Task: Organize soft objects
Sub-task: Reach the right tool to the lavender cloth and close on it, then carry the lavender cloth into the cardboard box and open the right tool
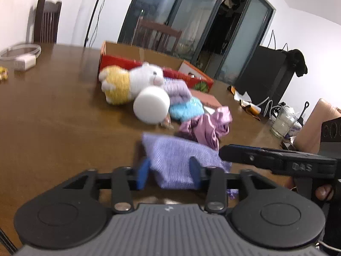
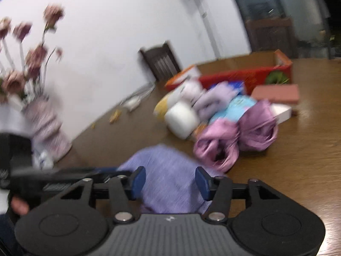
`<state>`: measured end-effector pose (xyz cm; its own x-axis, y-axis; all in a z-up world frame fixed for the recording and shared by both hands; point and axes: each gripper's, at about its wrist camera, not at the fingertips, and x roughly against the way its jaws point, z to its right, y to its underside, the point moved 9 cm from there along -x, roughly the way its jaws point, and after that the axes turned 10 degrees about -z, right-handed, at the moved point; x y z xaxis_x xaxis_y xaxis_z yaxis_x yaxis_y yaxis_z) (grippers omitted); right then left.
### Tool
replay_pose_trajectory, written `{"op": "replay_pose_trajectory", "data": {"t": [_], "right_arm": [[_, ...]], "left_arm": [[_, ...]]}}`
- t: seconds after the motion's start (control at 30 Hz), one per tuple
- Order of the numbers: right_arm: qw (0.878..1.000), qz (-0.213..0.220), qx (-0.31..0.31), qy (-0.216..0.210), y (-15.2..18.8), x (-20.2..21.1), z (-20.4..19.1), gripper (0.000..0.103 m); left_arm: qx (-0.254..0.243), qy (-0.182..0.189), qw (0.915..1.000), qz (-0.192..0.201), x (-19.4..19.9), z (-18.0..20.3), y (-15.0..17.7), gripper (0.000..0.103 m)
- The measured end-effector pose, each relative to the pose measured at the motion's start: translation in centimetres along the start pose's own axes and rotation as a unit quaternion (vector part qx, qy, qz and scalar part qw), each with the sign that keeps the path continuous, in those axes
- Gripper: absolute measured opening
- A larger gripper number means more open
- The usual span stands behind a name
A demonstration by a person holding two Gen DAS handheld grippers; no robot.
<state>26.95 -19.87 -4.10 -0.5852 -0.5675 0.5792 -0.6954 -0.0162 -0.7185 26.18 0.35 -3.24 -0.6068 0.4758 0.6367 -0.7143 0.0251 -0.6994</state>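
One lavender cloth [image 1: 181,160] is gripped at once by both claws above the brown table [image 1: 53,111]: the left gripper [image 1: 170,175] and the right gripper [image 2: 170,181] are each clenched on it, blue pads pressed into its folds. Behind it, one pile is seen: one white-and-yellow plush toy [image 1: 127,83], one white foam cylinder [image 1: 151,106], one pale purple knit [image 1: 178,90], one blue knit [image 1: 186,111] and one pink satin cloth [image 1: 210,128]. One open red box [image 1: 132,57] stands beyond the pile.

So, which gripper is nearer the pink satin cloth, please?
Right. The right gripper is just beside the pink satin cloth; the left gripper sits further back, on the lavender cloth.
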Motion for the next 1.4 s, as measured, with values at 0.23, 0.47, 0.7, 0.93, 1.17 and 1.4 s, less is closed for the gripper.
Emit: {"op": "replay_pose_trajectory", "data": {"t": [0.23, 0.47, 0.7, 0.93, 1.17, 1.4], "right_arm": [[0.996, 0.004, -0.023, 0.088, 0.8, -1.7, 2.0, 0.055], [0.992, -0.002, 0.019, 0.121, 2.4, -2.3, 1.5, 0.023], [0.99, -0.02, 0.081, 0.115, 2.0, -2.7, -0.6, 0.005], [0.993, 0.057, 0.095, 0.036, -7.3, 3.0, -0.7, 0.005], [0.975, 0.071, 0.151, 0.148, -23.4, -1.4, 7.1, 0.005], [0.966, -0.075, 0.078, 0.235, -31.4, -17.4, 20.1, 0.005]], "left_arm": [[-0.026, -0.031, 0.999, -0.02, -2.5, -0.1, -0.4, 0.014], [-0.042, 0.0, 0.9985, -0.036, -2.1, 0.9, 1.1, 0.008], [-0.047, 0.01, 0.9976, -0.05, -1.0, 1.6, 0.2, 0.007], [-0.081, 0.072, 0.9921, 0.063, 2.9, 4.0, -10.7, 0.006], [-0.112, 0.025, 0.9931, 0.026, -10.4, 4.8, -27.2, 0.007], [-0.049, -0.04, 0.9937, -0.092, -29.7, 0.5, -34.4, 0.007]]}}
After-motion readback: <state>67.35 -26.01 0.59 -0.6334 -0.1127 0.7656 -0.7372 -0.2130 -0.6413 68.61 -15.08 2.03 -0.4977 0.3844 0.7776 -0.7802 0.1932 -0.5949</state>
